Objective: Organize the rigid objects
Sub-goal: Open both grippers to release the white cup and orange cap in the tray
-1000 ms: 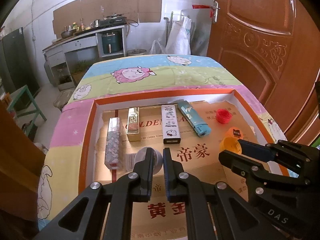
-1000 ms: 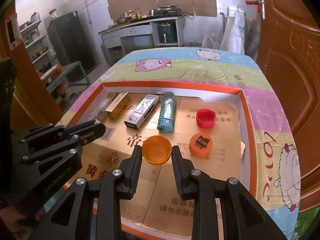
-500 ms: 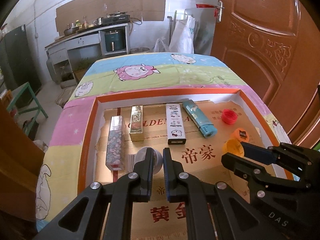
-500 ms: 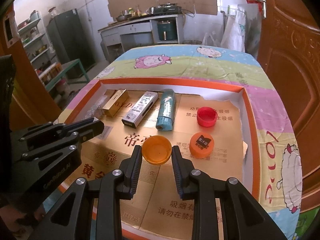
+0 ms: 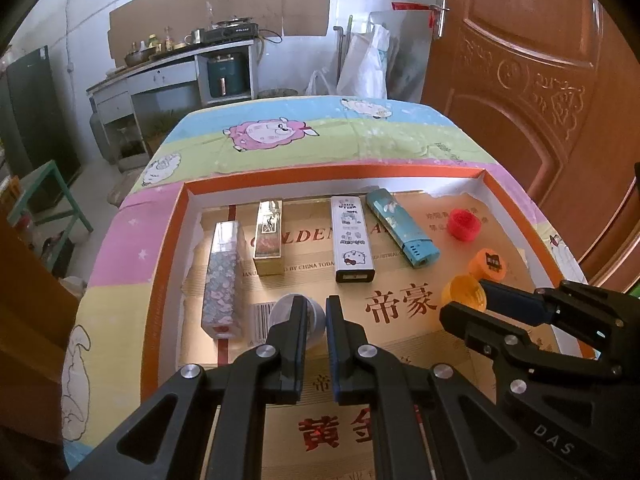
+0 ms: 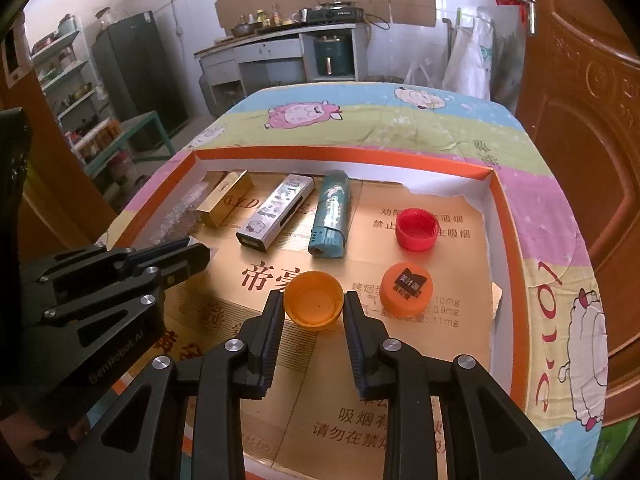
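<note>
Orange cap (image 6: 314, 298): round, translucent plastic, hollow up, which we see pinched by right gripper (image 6: 314, 312) ribbed pads | clear cap (image 5: 297, 317): left gripper (image 5: 316, 322) closed on its rim | tray (image 6: 508, 216): orange-rimmed cardboard; printed cap (image 6: 406, 288) at 3 o'clock, lighters at 12.

Glossy gold cardboard (image 6: 400, 360) lines the tray. The orange cap (image 6: 314, 298) looks like translucent plastic, the red cap (image 6: 417, 229) ribbed plastic. Lower frame: matt black gripper fingers (image 6: 272, 332) with ridged pads. Printed cloth (image 6: 400, 128) behind.
</note>
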`<state>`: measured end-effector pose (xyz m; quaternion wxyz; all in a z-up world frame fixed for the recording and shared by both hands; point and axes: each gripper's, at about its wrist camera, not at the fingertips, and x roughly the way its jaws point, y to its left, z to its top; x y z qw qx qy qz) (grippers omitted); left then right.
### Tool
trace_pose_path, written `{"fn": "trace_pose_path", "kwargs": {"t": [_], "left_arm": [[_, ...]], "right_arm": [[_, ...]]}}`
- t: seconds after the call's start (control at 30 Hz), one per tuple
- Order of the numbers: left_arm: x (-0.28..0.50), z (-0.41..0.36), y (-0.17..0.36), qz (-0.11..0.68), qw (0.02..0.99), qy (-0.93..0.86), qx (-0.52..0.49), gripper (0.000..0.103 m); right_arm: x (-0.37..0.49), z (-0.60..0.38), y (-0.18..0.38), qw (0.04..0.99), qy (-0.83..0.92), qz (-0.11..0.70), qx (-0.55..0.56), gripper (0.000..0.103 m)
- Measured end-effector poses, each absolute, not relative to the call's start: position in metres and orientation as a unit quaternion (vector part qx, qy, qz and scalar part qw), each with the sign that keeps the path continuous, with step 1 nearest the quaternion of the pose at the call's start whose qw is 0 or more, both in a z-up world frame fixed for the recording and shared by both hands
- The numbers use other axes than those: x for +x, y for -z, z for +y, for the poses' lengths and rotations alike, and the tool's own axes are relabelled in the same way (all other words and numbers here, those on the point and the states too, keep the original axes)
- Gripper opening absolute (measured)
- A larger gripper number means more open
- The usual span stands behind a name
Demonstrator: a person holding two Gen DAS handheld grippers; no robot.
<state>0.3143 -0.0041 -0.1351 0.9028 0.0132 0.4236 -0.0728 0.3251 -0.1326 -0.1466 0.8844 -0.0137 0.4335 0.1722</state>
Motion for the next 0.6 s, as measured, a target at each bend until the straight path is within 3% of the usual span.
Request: {"fn": "trace_pose_path", "kwargs": {"t": [0.4,0.6], "left_arm": [[0.32,-0.001,0.146,0.435,0.897,0.084,-0.007,0.01],[0.318,0.004,0.144,0.429,0.899,0.086,-0.017,0.037]], "right_arm": [[0.331,-0.131,0.156,0.885,-0.16,0.437,-0.024,0.031],[0.329,-0.134,0.156,0.886,-0.161,0.434,-0.019,0.038]]}}
